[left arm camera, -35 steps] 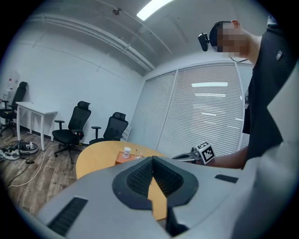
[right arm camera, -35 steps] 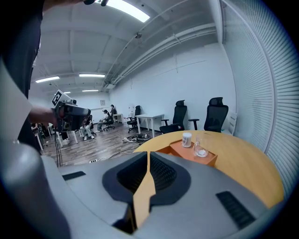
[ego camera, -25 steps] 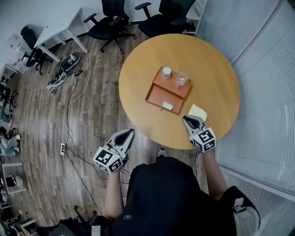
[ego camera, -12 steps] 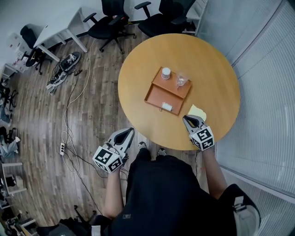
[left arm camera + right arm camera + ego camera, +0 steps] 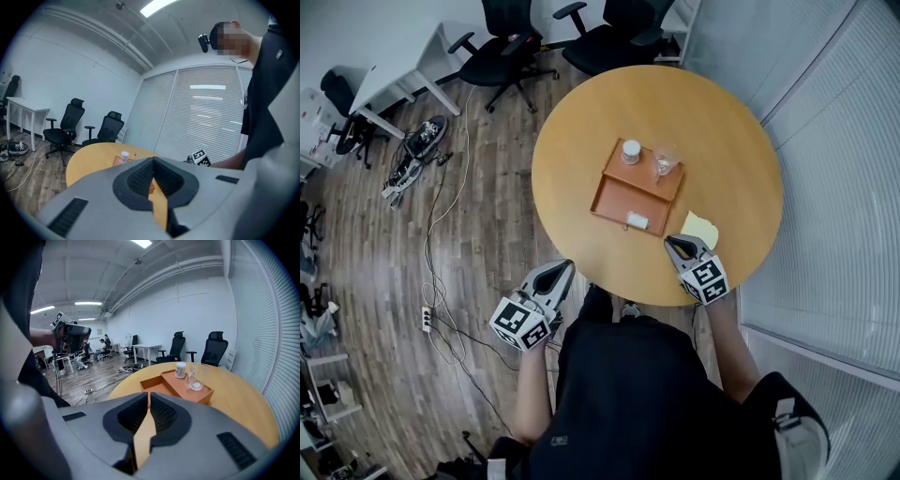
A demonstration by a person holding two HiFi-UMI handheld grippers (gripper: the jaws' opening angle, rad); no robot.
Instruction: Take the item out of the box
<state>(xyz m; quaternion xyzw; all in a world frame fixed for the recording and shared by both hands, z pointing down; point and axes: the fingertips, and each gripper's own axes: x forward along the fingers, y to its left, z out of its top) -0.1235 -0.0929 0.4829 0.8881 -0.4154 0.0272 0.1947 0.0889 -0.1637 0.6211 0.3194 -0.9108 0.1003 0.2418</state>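
The left claw (image 5: pixel 555 275) is held out at the end of a bare forearm, off the worktop's (image 5: pixel 731 131) near edge and over the wooden floor (image 5: pixel 478 216). It points nearly level towards the worktop's rim. Its own view shows the two jaws pressed together with nothing between them. The hand that carries it is mostly hidden under the marker cube.

Ahead of that claw and to its right lies the orange box (image 5: pixel 619 199), open on the worktop. The item (image 5: pixel 637 220) lies in the near part of the box, close to the near wall - a small white thing, too small to make out further. On the far, raised part stand a white jar (image 5: pixel 630 151) and, beside it, a clear glass (image 5: pixel 665 160).

The right claw (image 5: pixel 673 245) is over the worktop's near edge and tilts downwards, its tip aimed at the box and near its near right corner but apart from it. Its jaws are closed tight and hold nothing. In its own view the jaws cover the near wall of the box, so the item cannot be seen there. Just beyond its tip, to the right, lies a yellow paper (image 5: pixel 701 228) - flat on the worktop.
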